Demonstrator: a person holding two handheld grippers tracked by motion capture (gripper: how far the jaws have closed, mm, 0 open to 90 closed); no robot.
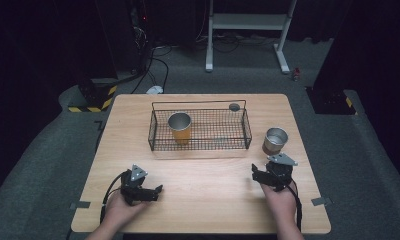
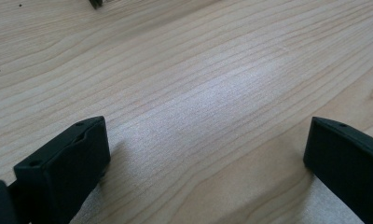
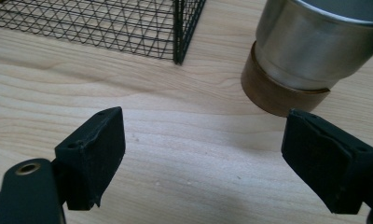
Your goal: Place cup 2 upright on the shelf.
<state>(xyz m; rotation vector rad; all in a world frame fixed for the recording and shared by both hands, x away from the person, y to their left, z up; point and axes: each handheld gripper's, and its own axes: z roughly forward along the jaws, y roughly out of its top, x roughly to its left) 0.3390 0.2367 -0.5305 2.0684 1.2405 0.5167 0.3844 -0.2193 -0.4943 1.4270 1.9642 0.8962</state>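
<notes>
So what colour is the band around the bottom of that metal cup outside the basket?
Brown, under a silver body; the cup shows best in the right gripper view.

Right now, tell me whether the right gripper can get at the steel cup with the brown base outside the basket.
Probably yes. The right gripper is open, the steel cup stands just ahead of it on bare table, beside the wire basket, nothing between.

Setting: lab recording bay, not a home or a shop.
Single wooden worktop (image 1: 203,195) stands alone on grey carpet (image 1: 48,150), dark curtains all round. Black-and-yellow hazard tape (image 1: 106,98) marks a base on the floor; loose cables (image 1: 155,62) run to a dark equipment rack (image 1: 133,35). White metal stand frame (image 1: 248,22) at the back. Grey tape tabs (image 1: 81,204) sit by the worktop's corners.
</notes>
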